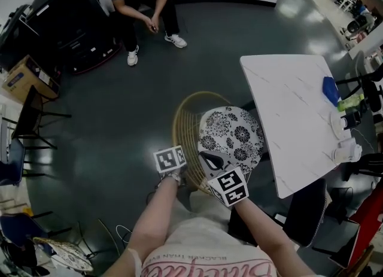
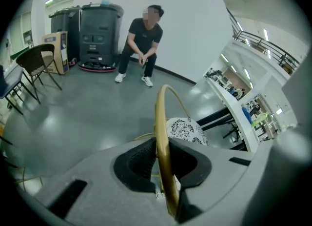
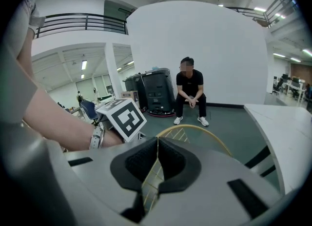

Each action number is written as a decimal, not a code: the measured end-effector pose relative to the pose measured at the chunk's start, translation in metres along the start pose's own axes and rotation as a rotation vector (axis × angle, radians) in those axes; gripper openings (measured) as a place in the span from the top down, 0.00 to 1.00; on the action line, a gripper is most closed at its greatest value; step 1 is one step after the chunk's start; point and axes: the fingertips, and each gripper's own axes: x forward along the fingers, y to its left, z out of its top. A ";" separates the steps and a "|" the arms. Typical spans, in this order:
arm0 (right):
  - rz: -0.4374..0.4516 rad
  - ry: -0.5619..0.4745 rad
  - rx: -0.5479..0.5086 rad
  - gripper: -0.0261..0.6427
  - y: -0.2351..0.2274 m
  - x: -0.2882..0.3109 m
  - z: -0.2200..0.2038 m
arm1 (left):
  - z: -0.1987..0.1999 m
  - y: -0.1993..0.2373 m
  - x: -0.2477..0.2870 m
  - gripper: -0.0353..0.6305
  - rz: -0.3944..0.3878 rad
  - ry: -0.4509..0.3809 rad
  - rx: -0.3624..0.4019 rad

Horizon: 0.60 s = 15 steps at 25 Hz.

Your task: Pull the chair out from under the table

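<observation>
Gold wire chair (image 1: 230, 135), floral-cushioned, stands just beyond your fingers, close against the white table (image 1: 293, 120). Your left gripper (image 2: 163, 165) clamps its rim and your right gripper (image 3: 156, 159) pinches a back wire. The pull itself remains.

Between the left gripper's (image 2: 163, 166) matt black, ribbed rubbery pads (image 2: 139, 159) the chair frame (image 2: 162, 122) is smooth, glossy gold-coloured metal; beyond it the seat cushion (image 2: 187, 131) is printed cloth, the floor (image 2: 92, 117) dark and glossy, the table top (image 1: 293, 108) smooth white, faintly marbled
</observation>
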 end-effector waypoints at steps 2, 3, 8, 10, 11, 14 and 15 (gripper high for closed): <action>0.006 0.018 -0.004 0.95 0.010 0.009 0.000 | 0.003 0.013 -0.005 0.87 0.011 -0.005 -0.002; 0.009 0.025 -0.007 0.95 0.016 0.014 0.001 | 0.005 0.022 -0.008 0.87 0.017 -0.007 -0.001; 0.024 0.034 -0.008 0.95 0.040 0.029 0.006 | 0.006 0.060 -0.027 0.87 0.035 -0.026 -0.004; 0.034 0.038 -0.013 0.95 0.052 0.033 0.007 | 0.006 0.076 -0.036 0.87 0.045 -0.033 -0.011; 0.039 0.041 -0.016 0.95 0.058 0.036 0.007 | 0.006 0.085 -0.040 0.87 0.049 -0.035 -0.016; 0.053 0.050 -0.025 0.95 0.077 0.047 0.010 | 0.009 0.114 -0.053 0.87 0.061 -0.040 -0.028; 0.057 0.052 -0.029 0.95 0.083 0.050 0.011 | 0.010 0.123 -0.057 0.87 0.066 -0.042 -0.031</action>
